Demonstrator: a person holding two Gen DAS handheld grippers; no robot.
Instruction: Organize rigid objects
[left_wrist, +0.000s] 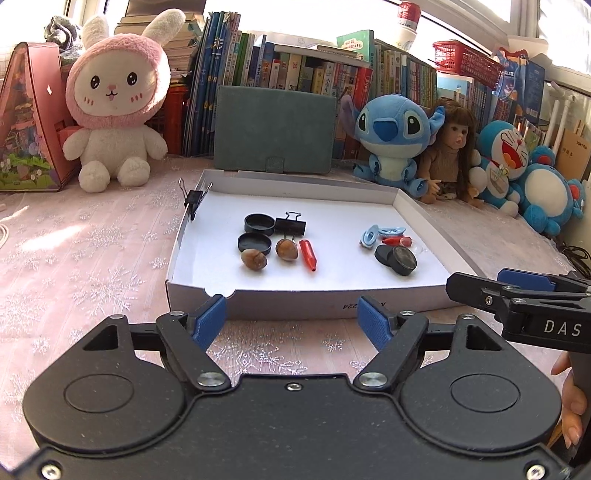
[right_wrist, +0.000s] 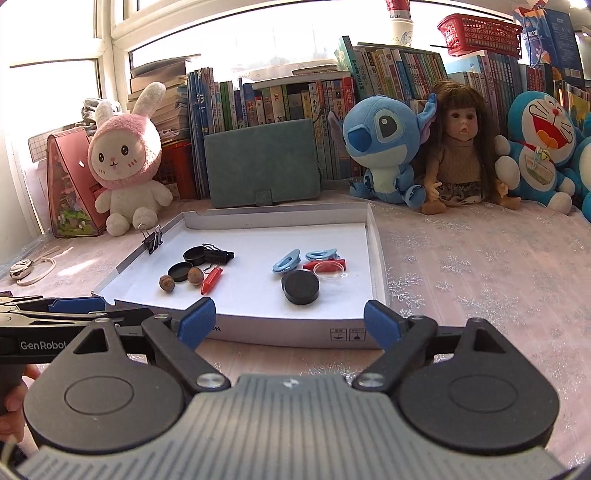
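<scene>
The white tray (left_wrist: 306, 299) is seen at 12 o'clock, small objects grouped inside. The right gripper (right_wrist: 290, 323) is spread wide, empty, nothing touched. The left gripper (left_wrist: 291, 319) is likewise parted, empty.

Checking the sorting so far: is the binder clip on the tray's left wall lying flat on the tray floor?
No, that binder clip is clamped onto the left wall of the white tray, standing above its floor.

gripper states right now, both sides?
Left gripper: open, jaws empty, short of the white cardboard tray.
Right gripper: open, jaws empty.
</scene>
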